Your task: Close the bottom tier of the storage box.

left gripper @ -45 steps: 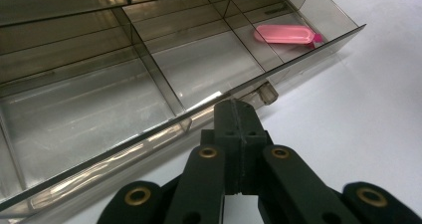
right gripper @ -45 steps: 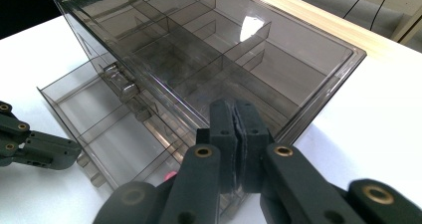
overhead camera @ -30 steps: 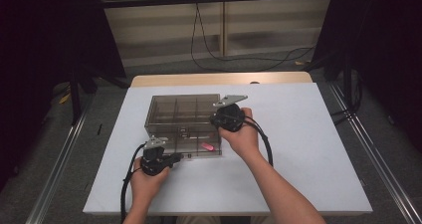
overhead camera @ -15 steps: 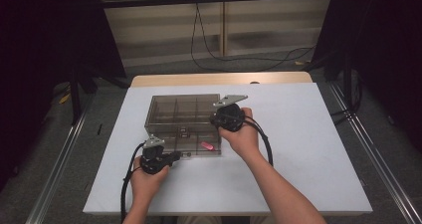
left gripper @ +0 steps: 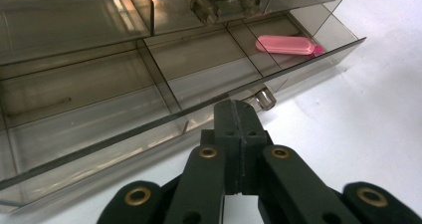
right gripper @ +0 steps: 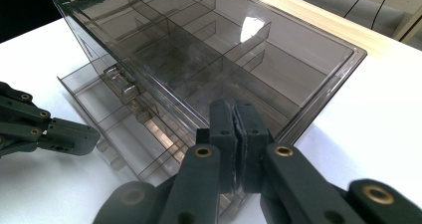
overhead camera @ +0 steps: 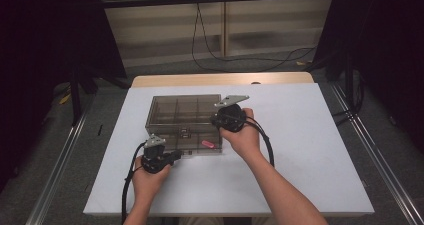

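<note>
Nearest the person, the left gripper (overhead camera: 172, 155) sits low on the white tabletop (overhead camera: 310, 150), its fingers clenched together at the front wall of the pulled-out bottom drawer (left gripper: 164, 119), close to a small clear knob (left gripper: 265, 98). Whether they pinch anything is hard to tell; they seem closed on nothing. Just beyond, the drawer stands partly open from the smoky clear organizer box (overhead camera: 185, 116), and a pink capsule-like item (left gripper: 287, 45) lies in its right-end compartment. Farther back, the right gripper (overhead camera: 226, 119) presses against the box's right end, fingers clenched and empty, apparently steadying it. The step in hand looks like working this drawer. The next move likely calls for sliding it straight while the box stays braced. The drawer's left end is cut off in the left gripper view.
</note>
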A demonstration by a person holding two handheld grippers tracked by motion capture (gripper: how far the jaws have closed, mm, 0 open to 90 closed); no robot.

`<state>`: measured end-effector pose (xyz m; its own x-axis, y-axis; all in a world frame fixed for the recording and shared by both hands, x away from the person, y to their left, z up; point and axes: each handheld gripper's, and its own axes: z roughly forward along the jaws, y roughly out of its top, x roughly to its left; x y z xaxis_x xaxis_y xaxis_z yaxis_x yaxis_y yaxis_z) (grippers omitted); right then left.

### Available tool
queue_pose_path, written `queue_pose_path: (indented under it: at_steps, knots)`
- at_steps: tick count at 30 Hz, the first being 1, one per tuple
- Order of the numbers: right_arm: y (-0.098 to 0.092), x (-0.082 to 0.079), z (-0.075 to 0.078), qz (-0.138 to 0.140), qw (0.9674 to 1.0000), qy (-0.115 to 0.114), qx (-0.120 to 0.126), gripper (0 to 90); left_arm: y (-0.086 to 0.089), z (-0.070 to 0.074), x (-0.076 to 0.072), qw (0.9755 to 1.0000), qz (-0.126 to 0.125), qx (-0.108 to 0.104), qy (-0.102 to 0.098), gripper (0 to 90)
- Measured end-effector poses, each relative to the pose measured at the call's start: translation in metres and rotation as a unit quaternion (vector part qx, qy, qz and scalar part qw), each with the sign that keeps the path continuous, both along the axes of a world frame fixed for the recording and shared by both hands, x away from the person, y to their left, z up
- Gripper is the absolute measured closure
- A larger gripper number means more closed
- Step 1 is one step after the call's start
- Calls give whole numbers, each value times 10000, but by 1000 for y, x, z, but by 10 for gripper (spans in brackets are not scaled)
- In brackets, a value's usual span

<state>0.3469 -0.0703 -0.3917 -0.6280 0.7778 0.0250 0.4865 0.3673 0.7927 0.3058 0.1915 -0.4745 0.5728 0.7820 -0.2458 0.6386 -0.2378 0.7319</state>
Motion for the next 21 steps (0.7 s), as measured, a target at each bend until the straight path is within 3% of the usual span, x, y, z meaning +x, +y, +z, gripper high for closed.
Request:
queue_pose_path:
  at_steps: [21]
  knots:
    - [1, 0, 1, -1, 10000, -19, -52, 876, -3, 1, 6, 9998, 49, 155, -106, 900]
